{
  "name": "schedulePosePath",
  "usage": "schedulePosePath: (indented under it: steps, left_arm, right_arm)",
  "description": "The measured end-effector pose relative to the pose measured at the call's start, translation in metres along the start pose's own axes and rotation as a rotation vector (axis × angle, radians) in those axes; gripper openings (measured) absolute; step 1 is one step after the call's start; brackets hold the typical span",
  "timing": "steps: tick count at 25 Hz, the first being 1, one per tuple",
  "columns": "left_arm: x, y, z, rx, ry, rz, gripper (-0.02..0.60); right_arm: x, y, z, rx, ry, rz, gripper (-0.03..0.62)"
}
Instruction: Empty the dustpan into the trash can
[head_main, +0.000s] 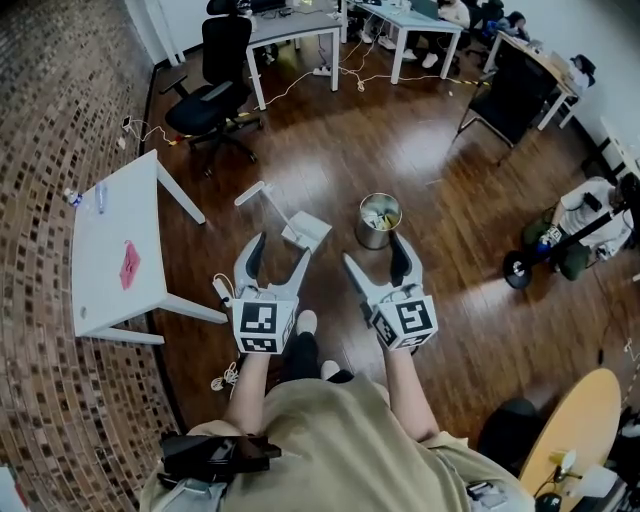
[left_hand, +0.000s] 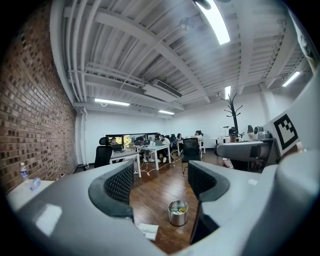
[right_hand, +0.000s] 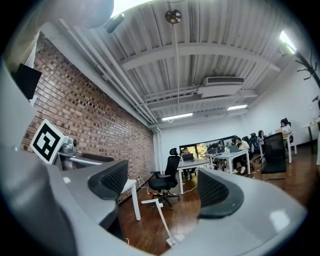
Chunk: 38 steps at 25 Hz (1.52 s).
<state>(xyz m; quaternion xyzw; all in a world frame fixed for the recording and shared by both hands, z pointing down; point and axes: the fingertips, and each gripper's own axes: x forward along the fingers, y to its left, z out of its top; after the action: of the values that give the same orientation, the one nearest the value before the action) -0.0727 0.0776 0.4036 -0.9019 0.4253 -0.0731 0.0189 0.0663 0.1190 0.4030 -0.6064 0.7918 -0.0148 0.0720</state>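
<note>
The left tongs (head_main: 282, 250) and right tongs (head_main: 374, 250) are hovering open and empty, just near of the dustpan (head_main: 306, 230) and trash can (head_main: 379, 221).

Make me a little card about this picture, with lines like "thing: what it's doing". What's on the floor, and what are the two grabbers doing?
dustpan: white, on the wooden floor, long handle sticking up, nobody holding it
trash can: shiny metal, apart from the dustpan, to its right in the head view, some rubbish inside
left gripper: open, nothing between its jaws
right gripper: open, nothing between its jaws
job: dustpan not yet picked up
</note>
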Motion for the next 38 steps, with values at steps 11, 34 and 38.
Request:
schedulePosePath:
  steps: [11, 34, 38]
  left_arm:
    - [0.045, 0.043, -0.009, -0.028, 0.004, 0.003, 0.321]
    - [0.194, 0.172, 0.003, -0.075, -0.042, -0.026, 0.319]
    - [0.215, 0.18, 0.001, -0.082, -0.045, -0.051, 0.316]
  right_arm:
    - [0.059, -0.009, -0.01, -0.008, 0.019, 0.018, 0.419]
    - [0.245, -0.046, -0.007, -0.066, 0.03, -0.008, 0.416]
    - [0.254, -0.056, -0.01, -0.073, 0.039, -0.048, 0.416]
